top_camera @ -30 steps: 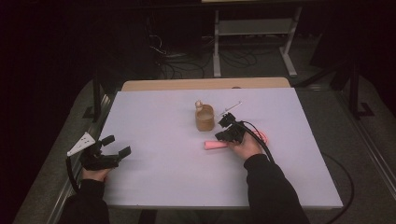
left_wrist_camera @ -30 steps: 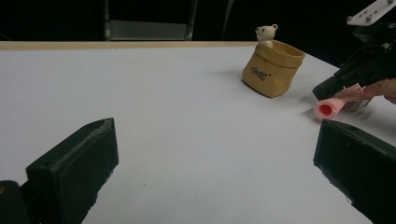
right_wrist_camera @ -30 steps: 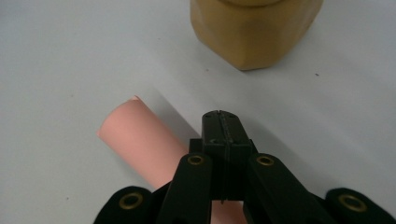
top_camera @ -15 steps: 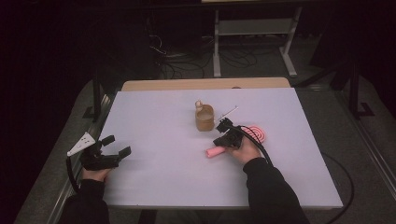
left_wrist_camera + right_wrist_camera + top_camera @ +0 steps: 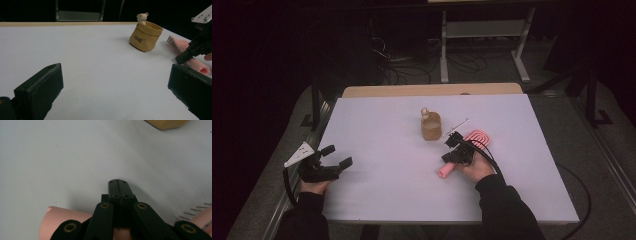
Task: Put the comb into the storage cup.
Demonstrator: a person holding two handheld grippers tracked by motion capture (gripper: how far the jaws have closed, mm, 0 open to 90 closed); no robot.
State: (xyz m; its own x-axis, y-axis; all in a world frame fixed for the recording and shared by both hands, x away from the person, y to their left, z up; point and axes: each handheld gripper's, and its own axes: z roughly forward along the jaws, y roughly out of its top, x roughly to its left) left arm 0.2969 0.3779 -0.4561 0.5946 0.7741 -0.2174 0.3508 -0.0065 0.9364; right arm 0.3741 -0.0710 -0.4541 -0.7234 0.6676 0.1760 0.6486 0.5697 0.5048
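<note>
Hiding pink brush (image 5: 464, 150) handle, right gripper (image 5: 451, 150) (jaws closed)

Counted on one white table (image 5: 377, 130): one tan fabric pouch (image 5: 431, 128) with one small bear figure (image 5: 425, 112) at its rim; one pink brush (image 5: 475, 138); one thin white stick (image 5: 457, 125). Also counted: two black tools, left (image 5: 337, 156) and right (image 5: 453, 148).
</note>
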